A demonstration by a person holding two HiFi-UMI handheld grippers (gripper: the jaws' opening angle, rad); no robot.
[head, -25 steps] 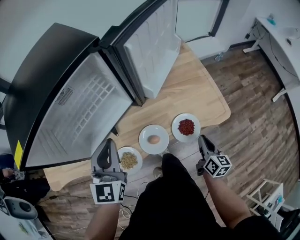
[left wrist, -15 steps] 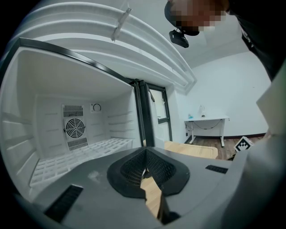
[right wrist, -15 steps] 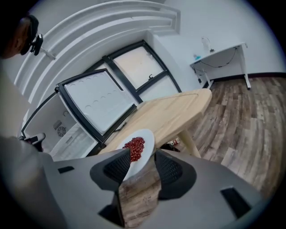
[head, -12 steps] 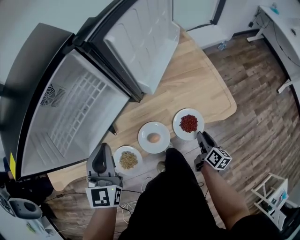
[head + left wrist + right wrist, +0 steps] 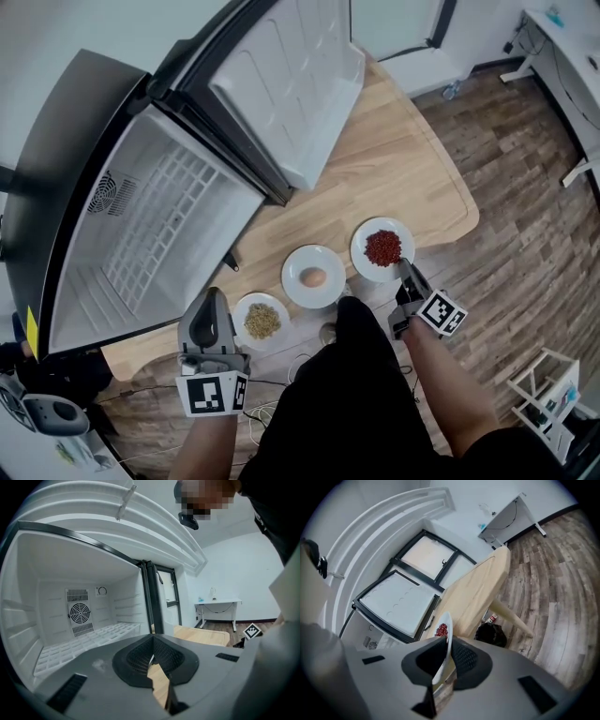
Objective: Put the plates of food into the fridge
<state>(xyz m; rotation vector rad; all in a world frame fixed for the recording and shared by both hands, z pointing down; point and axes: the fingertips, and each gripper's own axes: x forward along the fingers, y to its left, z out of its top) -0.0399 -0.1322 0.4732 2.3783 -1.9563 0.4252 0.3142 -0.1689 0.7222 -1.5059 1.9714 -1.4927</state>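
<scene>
Three white plates sit along the near edge of the wooden table [image 5: 398, 169]: one with red food [image 5: 382, 248], one with an egg [image 5: 314, 277], one with grains [image 5: 262, 321]. My right gripper [image 5: 405, 269] is at the near rim of the red-food plate [image 5: 446, 620]. Its jaws are closing, and the rim stands between them with the pads against it [image 5: 447, 641]. My left gripper [image 5: 211, 298] is shut and empty, just left of the grain plate, pointing at the open fridge [image 5: 159, 225]. In the left gripper view its jaws [image 5: 153, 655] face the white wire shelf [image 5: 89, 634].
The fridge door [image 5: 291, 84] stands swung wide open over the back of the table. A white desk [image 5: 562, 47] stands at the far right and a small white rack [image 5: 544, 384] on the wood floor at the near right. The person's dark clothing fills the lower middle.
My right gripper has moved forward to the red-food plate and its jaws now hold the rim between them. The left gripper has stayed beside the grain plate.
</scene>
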